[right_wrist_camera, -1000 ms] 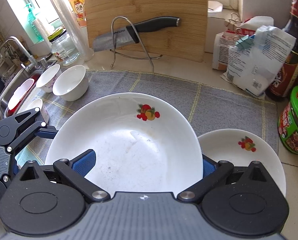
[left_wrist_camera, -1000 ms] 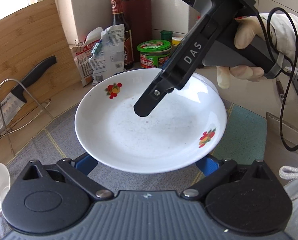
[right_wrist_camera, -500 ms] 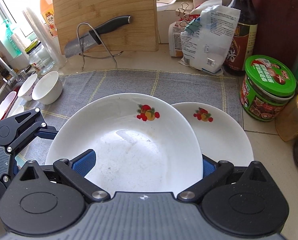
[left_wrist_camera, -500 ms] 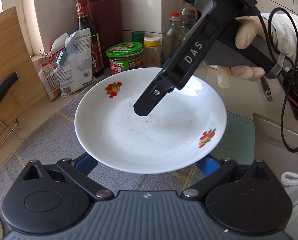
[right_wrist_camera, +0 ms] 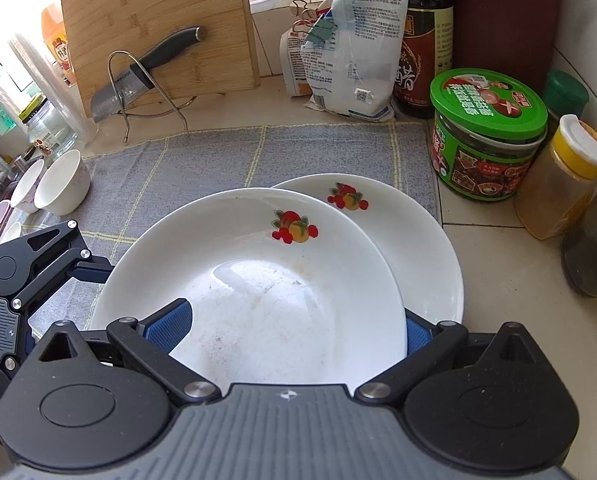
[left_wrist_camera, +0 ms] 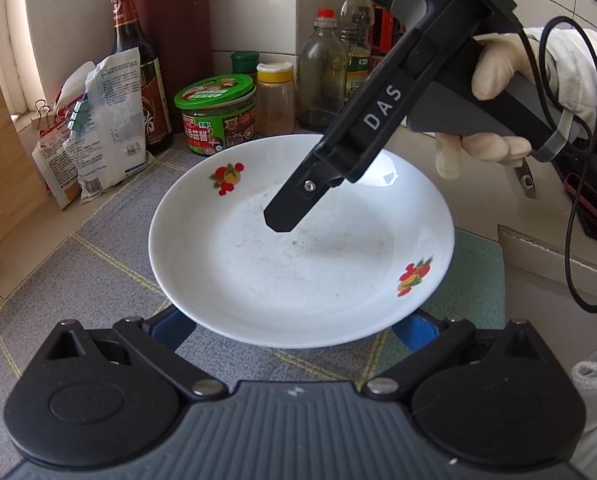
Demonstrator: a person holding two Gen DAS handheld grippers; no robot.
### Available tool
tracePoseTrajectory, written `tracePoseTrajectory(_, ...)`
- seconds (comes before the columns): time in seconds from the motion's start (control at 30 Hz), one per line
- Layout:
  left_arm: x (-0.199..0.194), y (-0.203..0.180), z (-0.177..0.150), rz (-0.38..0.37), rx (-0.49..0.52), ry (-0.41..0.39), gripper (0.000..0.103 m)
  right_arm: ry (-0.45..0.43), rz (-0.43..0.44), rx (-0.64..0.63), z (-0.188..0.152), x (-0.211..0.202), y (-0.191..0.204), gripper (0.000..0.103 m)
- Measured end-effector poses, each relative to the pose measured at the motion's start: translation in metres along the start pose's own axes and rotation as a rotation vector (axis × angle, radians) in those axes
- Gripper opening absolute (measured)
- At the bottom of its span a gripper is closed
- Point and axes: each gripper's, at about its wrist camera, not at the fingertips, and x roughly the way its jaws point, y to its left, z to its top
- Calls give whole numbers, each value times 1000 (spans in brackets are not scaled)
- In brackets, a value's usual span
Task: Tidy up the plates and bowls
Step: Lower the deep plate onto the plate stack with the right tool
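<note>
right gripper [right_wrist_camera: 294, 330] is pinching the held plate [right_wrist_camera: 250, 296] at lower centre | second plate [right_wrist_camera: 414, 240] is lying just beyond, up-right, partly underneath | left gripper [right_wrist_camera: 86, 268] is hanging at lower left, jaws unreadable | bowls [right_wrist_camera: 60, 182] are sitting far left

We see glossy glazed plate [right_wrist_camera: 258, 304] w/ faint scuffs; matt woven cloth mat [right_wrist_camera: 202, 160]; bamboo-grain wood board [right_wrist_camera: 158, 28]; matt black plastic gripper [left_wrist_camera: 298, 320], blue rubbery-looking pads [left_wrist_camera: 170, 326].
</note>
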Motion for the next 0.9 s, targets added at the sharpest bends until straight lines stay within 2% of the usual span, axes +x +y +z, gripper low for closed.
tracePoseTrajectory(0.9,19,3,8,-9,-9,35,102,32,-24,26,-1,12,-17,103)
